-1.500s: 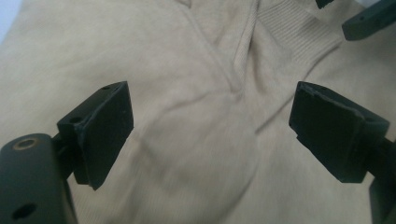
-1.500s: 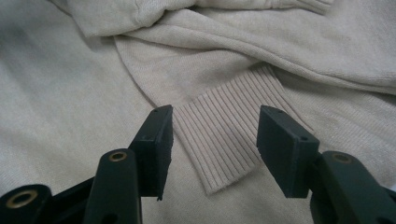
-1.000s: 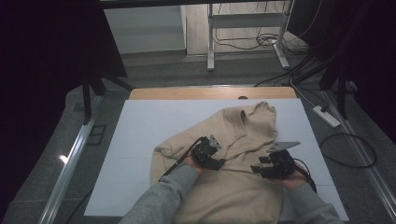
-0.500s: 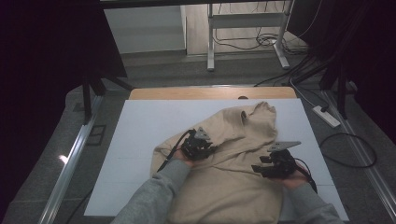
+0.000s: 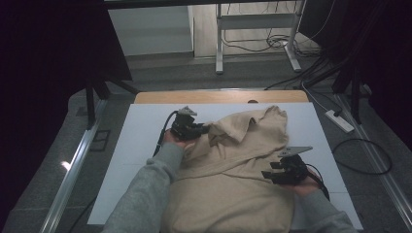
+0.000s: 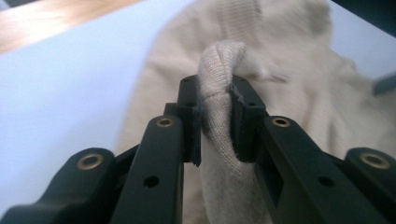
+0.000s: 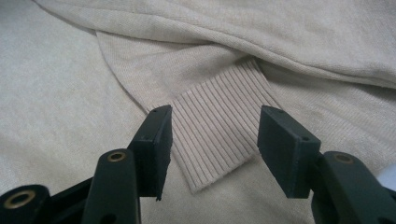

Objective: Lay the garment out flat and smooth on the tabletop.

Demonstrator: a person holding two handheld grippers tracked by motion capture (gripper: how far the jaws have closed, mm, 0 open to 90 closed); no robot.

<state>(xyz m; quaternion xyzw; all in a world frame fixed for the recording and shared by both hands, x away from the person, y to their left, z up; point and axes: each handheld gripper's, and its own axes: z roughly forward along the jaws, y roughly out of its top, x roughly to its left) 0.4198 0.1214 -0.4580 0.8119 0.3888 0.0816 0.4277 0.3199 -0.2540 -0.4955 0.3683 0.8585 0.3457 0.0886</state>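
A beige knitted sweater (image 5: 233, 184) lies spread on the white table top (image 5: 141, 145). My left gripper (image 5: 206, 130) is at the sweater's far left part. Its jaws have just closed and are shut on a raised fold of the knit (image 6: 219, 70), which is pinched between the pads. My right gripper (image 5: 266, 174) rests at the sweater's right side, near the person's right hand. In the right gripper view its jaws stand open (image 7: 214, 140) on either side of a ribbed cuff (image 7: 219, 126) lying flat on the fabric, and the pads do not press on it.
The wooden table edge (image 5: 218, 96) runs along the far side. On the floor to the right lie a power strip (image 5: 339, 121) and cables (image 5: 362, 158). A metal frame (image 5: 218, 43) stands behind the table. White surface shows to the left of the sweater.
My left gripper has moved away from me and to the left, rising, with a fold of the sweater pulled along in its jaws. The right gripper has stayed where it was.
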